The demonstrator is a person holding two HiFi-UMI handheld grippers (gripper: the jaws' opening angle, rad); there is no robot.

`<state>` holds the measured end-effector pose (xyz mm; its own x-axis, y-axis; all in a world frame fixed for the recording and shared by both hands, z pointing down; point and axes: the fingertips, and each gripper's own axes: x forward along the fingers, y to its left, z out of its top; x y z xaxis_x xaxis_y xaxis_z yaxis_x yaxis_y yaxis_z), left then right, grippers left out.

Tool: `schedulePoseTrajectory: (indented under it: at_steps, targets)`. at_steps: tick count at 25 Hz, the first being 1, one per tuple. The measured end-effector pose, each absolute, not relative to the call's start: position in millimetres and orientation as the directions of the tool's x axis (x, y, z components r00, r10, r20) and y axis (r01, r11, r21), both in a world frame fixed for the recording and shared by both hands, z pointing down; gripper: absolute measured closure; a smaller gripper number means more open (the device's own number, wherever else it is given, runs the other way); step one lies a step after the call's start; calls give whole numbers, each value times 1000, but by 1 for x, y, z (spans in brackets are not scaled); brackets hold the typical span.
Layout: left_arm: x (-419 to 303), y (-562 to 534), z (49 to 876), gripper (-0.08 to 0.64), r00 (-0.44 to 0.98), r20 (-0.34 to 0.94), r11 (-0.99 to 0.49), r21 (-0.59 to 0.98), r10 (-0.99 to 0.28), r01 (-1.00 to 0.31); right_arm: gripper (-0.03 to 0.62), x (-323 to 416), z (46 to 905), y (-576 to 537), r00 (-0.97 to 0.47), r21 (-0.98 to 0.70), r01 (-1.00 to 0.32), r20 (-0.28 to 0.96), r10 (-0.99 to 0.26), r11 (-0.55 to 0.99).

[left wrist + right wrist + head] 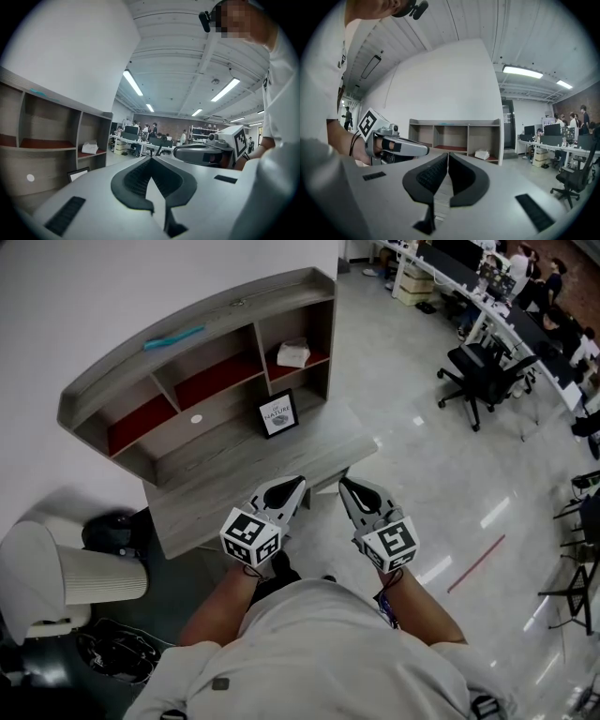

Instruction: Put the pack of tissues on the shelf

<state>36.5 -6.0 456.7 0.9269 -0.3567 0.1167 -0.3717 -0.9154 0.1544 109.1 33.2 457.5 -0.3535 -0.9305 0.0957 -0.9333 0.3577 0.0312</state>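
Nearest the head camera, the left gripper and the right gripper are held side by side just above the near edge of the bench, towards its right corner. They are pointed at the shelf, which stands along the bench's far edge against the wall. Both pairs of jaws are seen closed in their own views, with the pads meeting at the tips and nothing gripped between them. Neither gripper is touching anything on the bench. The tissues are found lying in the right-end compartment of the shelf, on its red board, well apart from both grippers. The same white pack is made out there from each gripper view. A small frame is propped on the bench below that compartment, a white disc is seen under the middle one, and a teal strip rests on the shelf's top. As far as can be judged, the task is done: the pack is set inside its compartment, appears to be lying flat, and is held by neither gripper. Nothing is left to be carried. At most the grippers need to be drawn clear of the bench, and no risk to the pack is apparent so long as the jaws are kept away from the shelf.
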Motion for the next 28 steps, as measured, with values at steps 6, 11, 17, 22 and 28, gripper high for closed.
schedulePoseTrajectory:
  at_steps: [6,11,17,22,28]
  targets:
    - [36,33,456,545,921,126,-913,141,-367,-383,566,111,461,70,-381,26,-923,99,-919,385]
    - [32,52,455,545,926,139,-922,121,-351,-368,566,105,456,86,-395,20,-917,91,-914,398]
    - [12,64,445,545,934,120,-931,107,-336,-349,566,87,452,99,-387,41,-919,90,-918,391]
    - [-24,71,440,545,941,117,-939,95,-319,-330,566,58,447,104,-374,46,-924,90,-923,379]
    - [-84,73,431,545,940,101,-937,98,-327,-336,566,16,440,110,-342,24,-939,74,-937,344]
